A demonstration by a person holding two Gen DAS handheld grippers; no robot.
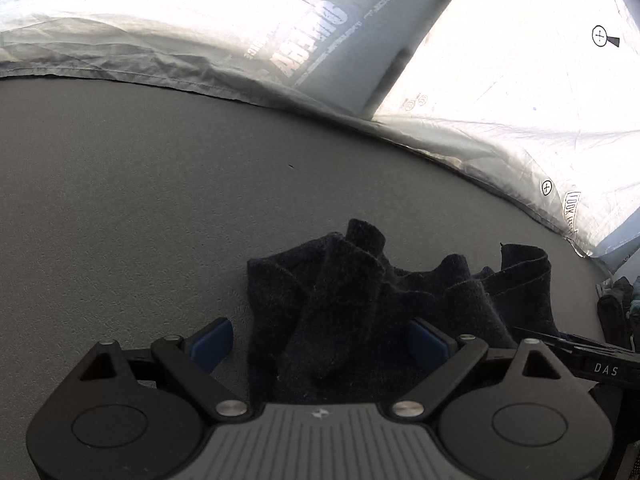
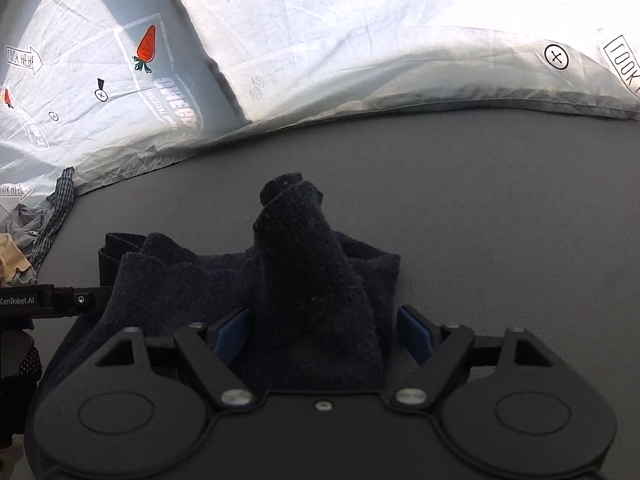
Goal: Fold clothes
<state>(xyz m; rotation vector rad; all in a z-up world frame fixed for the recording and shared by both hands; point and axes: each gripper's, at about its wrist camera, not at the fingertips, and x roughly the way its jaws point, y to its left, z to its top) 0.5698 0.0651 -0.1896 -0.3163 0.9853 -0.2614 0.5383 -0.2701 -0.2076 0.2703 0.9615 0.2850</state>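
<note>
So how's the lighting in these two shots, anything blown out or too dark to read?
Left wrist view: the printed white sheet is blown out by sunlight, while the dark towel is nearly black, its folds hard to read. Right wrist view: same glare on the sheet, and fisheye bending curves the grey surface's edge.

The towel (image 2: pixel 304 280) is dark navy and plain, on a flat grey surface (image 1: pixel 140 200). The sheet (image 2: pixel 360 40) at the far side is white to pale grey, printed with orange carrots (image 2: pixel 146 46) with green tops, black crossed circles (image 2: pixel 556 56) and black-outlined lettering. Both the left gripper (image 1: pixel 320 340) and right gripper (image 2: pixel 324 332) are black with blue pads (image 1: pixel 212 340), and at far left lie a blue-and-white checked cloth (image 2: pixel 56 216) and a beige one (image 2: pixel 12 256).
</note>
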